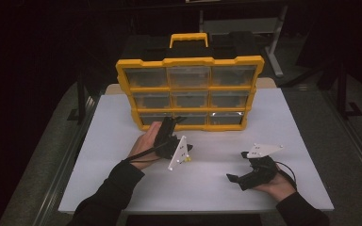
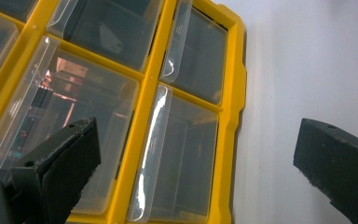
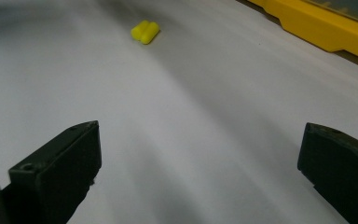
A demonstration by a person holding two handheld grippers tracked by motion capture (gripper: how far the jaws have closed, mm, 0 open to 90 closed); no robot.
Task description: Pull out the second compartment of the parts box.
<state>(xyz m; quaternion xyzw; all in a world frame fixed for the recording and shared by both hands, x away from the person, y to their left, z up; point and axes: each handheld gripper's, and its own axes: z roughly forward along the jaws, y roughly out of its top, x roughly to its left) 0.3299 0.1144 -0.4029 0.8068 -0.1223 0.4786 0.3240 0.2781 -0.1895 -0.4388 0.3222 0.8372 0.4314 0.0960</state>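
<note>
Two claws released: left claw [image 1: 169, 123] at organizer [image 1: 188, 92], right claw [image 1: 238, 165] near yellow piece [image 3: 145, 32]; no legible writing.

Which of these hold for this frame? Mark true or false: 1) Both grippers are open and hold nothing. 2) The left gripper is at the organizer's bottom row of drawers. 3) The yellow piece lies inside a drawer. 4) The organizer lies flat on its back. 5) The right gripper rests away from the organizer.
1) True: the left gripper and the right gripper both have their jaws wide apart with nothing between.
2) True: it is up against the yellow organizer, by the bottom left drawer.
3) False: the small yellow piece lies on the white table.
4) False: it stands upright, handle on top.
5) True.
</note>
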